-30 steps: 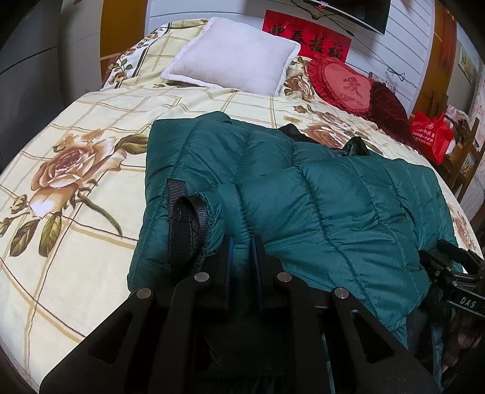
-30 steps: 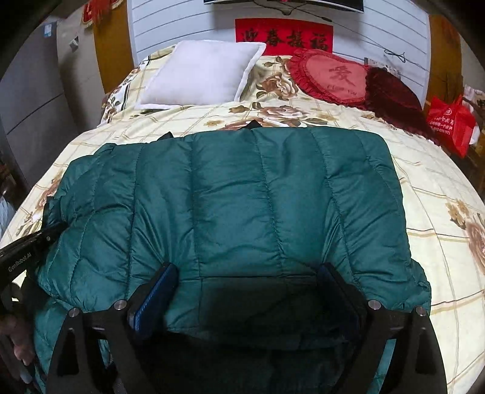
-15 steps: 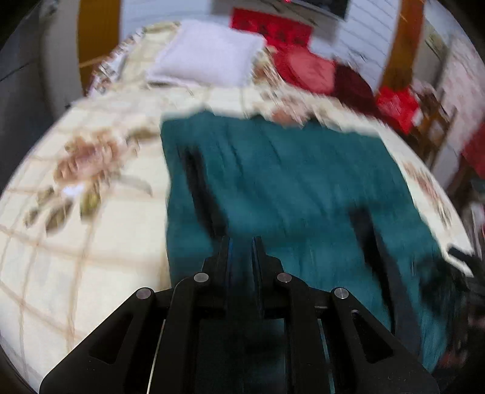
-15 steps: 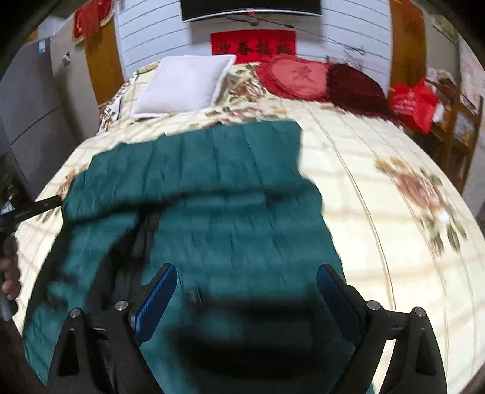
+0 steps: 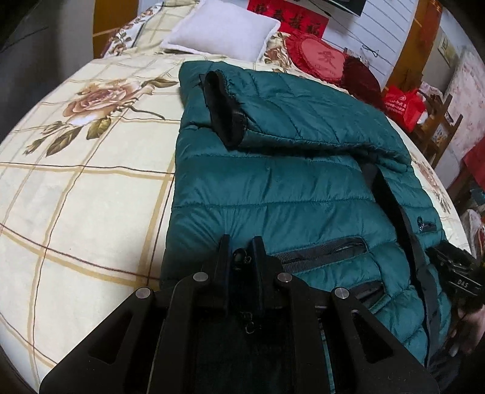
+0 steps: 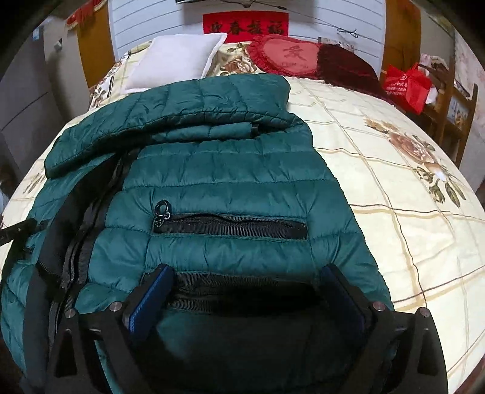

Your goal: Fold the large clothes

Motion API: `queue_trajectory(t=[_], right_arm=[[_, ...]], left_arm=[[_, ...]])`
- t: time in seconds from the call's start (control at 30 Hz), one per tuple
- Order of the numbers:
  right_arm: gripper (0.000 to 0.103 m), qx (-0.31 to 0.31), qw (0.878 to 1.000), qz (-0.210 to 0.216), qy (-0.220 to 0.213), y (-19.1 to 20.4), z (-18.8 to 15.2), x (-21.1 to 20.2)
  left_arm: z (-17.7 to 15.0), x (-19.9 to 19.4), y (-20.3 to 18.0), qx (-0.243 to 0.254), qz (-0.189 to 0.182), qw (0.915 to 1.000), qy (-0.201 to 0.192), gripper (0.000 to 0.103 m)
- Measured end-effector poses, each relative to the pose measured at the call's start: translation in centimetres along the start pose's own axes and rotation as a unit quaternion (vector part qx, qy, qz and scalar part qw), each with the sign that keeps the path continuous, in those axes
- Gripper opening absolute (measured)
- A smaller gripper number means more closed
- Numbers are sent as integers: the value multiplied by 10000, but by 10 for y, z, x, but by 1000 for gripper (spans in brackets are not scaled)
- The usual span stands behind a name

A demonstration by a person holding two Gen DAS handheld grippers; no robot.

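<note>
Teal quilted down jacket (image 5: 272, 188) lying front-up on the floral cream bedspread (image 5: 75, 188) of the bed, its hem at the near edge and its collar end towards the white square pillow (image 5: 224, 27). The long axis runs from the onlooker's side of the bed to the headboard. One sleeve, ending in a black knitted cuff (image 5: 222, 112), is folded across the chest. Left tongs (image 5: 241, 260): pressed nearly together on the hem by a zip pull, apparently pinching the fabric, though the contact is partly hidden. Right tongs (image 6: 242, 291): spread wide, straddling the hem below the black zipped pocket (image 6: 230, 225), holding nothing. Handling, as judged: light, puffy and compressible, with a slick shell that may slide over itself and spring open after a fold. Best held at stitched edges such as the hem corners, the zip placket or the cuff, where the material is firmer, not at mid-panel
</note>
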State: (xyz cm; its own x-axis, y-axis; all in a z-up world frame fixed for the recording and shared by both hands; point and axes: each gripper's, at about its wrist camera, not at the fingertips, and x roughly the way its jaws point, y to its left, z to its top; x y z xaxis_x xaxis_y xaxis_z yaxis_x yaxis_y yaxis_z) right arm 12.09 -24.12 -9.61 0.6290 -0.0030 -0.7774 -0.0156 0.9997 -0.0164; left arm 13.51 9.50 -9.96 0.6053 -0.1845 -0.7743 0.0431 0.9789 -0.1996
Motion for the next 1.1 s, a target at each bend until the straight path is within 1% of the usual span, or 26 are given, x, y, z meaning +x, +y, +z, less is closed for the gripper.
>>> queue_trajectory(t=[0.13,0.27,0.33,0.5,0.57,0.63,0.7,0.73,0.8,0.83,0.87,0.9,0.93,1.0,1.07,1.1], right_arm=[[97,-47,10000,-28,-29,1,-4,1],[97,-55,10000,-46,-33,2,-4,1],[97,-66,10000,-59,-32,2,-4,2],[98,-59,9999,-77,-50,2,-4,2],[98,-50,10000,-50,-54,2,-4,3],[98,-47,10000,-48,-54,1,-4,3],[98,-47,10000,-55,-55,1,-4,3],[98,-49,10000,-55,-57,1,-5,3],[98,-52,9999,-65,-66,2,-5,2],[98,-52,9999,-64,-72,2,-5,2],[98,-47,9999,-54,-77,2,-5,2],[98,-41,10000,-44,-78,2,-5,2],[98,-37,10000,-42,-79,1,-5,2],[98,-35,10000,-39,-78,1,-6,3],[98,-30,10000,-36,-76,1,-6,3],[98,-31,10000,-39,-78,1,-6,2]], left_arm=[[-4,-1,1,9,74,9998,-173,12],[-4,0,1,32,90,9998,-194,13],[-5,-1,5,-83,-30,9998,-202,13],[-7,-1,21,-508,-498,9972,-247,13],[-8,-2,24,-600,-609,9960,-249,13],[-5,-2,24,-582,-609,9963,-166,13],[2,-10,26,-541,-655,9964,-5,13],[5,-18,30,-589,-760,9954,-5,13],[9,-44,42,-651,-823,9943,-207,14],[9,-55,46,-585,-800,9947,-290,30],[8,-64,50,-522,-744,9952,-350,66],[6,-71,54,-491,-647,9959,-401,80],[-1,-80,59,-431,-488,9966,-507,86],[-12,-89,63,-260,-416,9976,-492,86],[-27,-93,66,-179,-424,9980,-433,86],[-39,-93,67,-174,-534,9979,-336,86]])
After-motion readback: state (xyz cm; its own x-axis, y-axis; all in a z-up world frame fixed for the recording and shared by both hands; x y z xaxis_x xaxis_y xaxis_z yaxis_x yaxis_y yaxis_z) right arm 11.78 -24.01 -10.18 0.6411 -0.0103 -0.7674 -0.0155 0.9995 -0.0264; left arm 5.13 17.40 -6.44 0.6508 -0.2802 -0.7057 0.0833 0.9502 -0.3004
